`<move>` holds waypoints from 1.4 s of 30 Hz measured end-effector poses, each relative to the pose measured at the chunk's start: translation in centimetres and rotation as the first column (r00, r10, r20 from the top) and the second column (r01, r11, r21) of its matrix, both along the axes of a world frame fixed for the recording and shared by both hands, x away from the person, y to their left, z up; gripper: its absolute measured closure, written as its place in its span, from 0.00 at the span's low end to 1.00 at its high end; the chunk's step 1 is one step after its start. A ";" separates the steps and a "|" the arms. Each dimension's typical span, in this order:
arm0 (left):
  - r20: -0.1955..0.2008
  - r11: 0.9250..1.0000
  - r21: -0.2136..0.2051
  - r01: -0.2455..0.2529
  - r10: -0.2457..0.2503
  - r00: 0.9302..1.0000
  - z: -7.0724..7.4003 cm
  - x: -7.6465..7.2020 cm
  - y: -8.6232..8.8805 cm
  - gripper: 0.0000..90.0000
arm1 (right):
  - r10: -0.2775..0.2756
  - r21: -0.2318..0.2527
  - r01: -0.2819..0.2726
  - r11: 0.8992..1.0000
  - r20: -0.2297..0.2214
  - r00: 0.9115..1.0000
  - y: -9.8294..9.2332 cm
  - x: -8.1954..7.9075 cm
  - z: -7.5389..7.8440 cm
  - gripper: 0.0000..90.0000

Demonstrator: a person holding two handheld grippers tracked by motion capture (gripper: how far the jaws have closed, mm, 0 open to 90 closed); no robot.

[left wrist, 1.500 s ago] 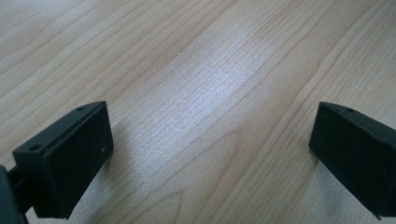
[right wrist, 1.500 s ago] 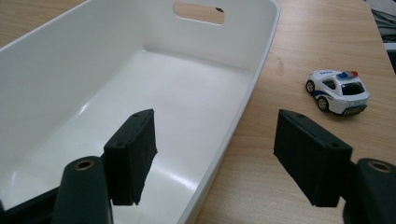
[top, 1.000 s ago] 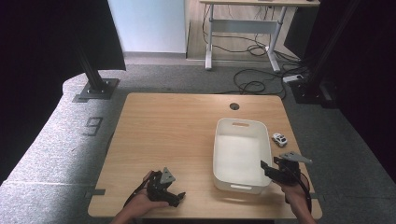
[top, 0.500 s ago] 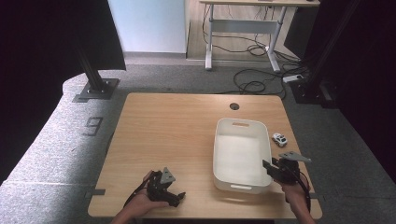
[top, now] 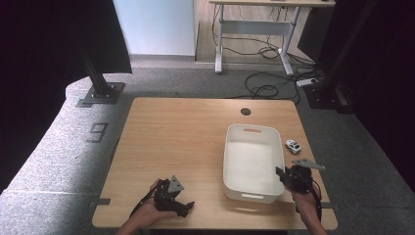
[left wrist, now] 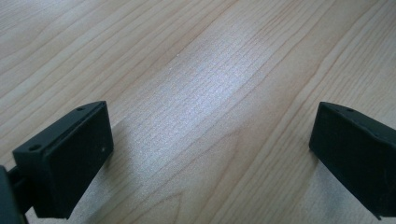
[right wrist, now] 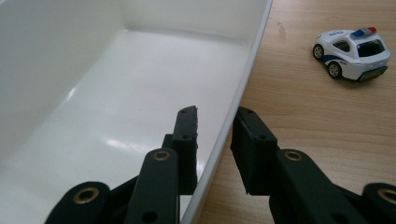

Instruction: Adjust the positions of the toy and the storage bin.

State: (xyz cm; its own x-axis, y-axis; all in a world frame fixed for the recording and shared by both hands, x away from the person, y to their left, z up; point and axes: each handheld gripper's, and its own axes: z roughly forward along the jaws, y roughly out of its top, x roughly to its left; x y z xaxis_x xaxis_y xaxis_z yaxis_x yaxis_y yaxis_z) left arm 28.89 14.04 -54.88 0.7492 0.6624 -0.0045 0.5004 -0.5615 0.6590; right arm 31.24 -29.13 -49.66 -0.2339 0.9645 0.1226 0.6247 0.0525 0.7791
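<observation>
R gripper [right wrist: 215,140] just closed, black jaws now clamped on thin right rim of glossy white rectangular plastic tub [top: 252,161], sitting on right half of pale wood-grain table [top: 186,132]. L gripper [left wrist: 210,154] jaws spread wide over bare wood, holding nothing. Small white/blue toy police car [right wrist: 352,52] near tub's right side, apart from it.

I saw a plain white bin [top: 252,164], a white toy police car [right wrist: 352,52] with blue stripes, and a light woodgrain table [top: 181,132].
</observation>
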 end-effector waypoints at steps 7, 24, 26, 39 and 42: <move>0.000 1.000 0.000 -0.001 0.001 1.000 0.0 0.0 0.0 0.00 | -0.018 0.013 0.018 1.000 -0.006 1.000 0.4 0.0 0.0 0.79; 0.000 1.000 0.000 -0.003 0.003 1.000 0.0 0.0 0.0 0.00 | -0.005 0.015 0.005 1.000 0.001 1.000 1.4 0.4 0.0 0.79; 0.000 1.000 -0.001 -0.004 0.004 1.000 0.0 0.0 0.0 0.00 | -0.006 0.016 0.006 1.000 0.001 1.000 1.5 0.4 0.0 0.79; 0.000 1.000 0.000 -0.006 0.006 1.000 0.0 0.0 0.0 0.00 | 0.011 0.006 -0.011 1.000 -0.002 1.000 4.0 1.1 0.0 0.79; 0.000 1.000 0.000 -0.008 0.008 1.000 0.0 -0.1 0.0 0.00 | 0.012 0.008 -0.012 1.000 -0.003 1.000 4.6 1.3 0.0 0.79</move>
